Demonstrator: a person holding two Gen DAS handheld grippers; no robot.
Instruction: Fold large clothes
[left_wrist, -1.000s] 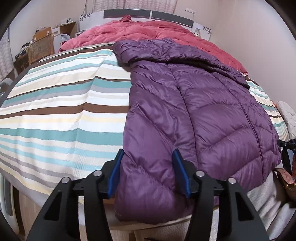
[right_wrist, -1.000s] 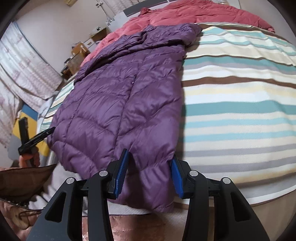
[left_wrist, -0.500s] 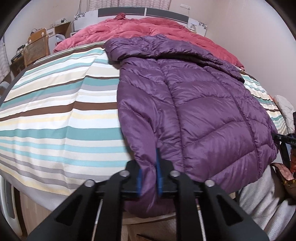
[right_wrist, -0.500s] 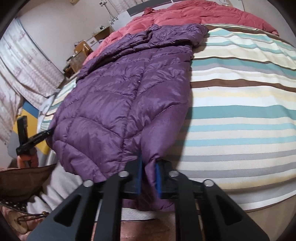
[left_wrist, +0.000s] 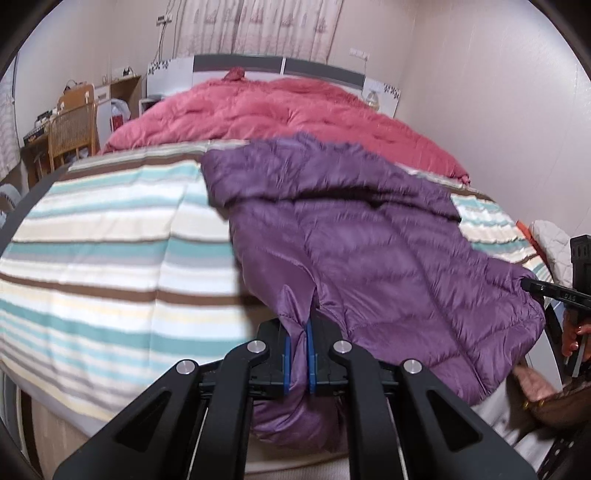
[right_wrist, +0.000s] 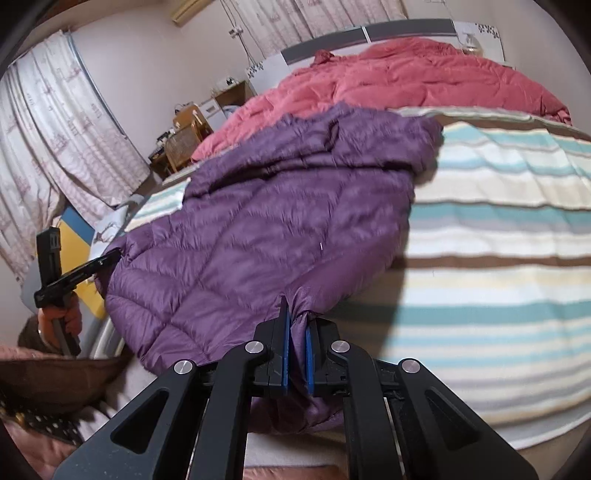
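On the striped bed, the jacket lies spread from about 12 o'clock down to the near edge at 6, with a pink duvet heaped beyond it. At the hem's left corner, the left gripper is now clamped on a pinch of purple fabric; a second ago its jaws stood wide apart around that corner, and half a second ago they had just come together. Since then the corner has been raised, so the hem bunches into a peak at the pads and a shadow shows under it on the stripes at 9 o'clock.

At the hem's right corner, the right gripper has done the same: spread a second ago, it now pinches the jacket, the fabric gathered and pulled up off the bed.

Both grips look secure, so the grasp is done, and the fold itself, probably carrying the hem toward the collar at 12, has barely begun.
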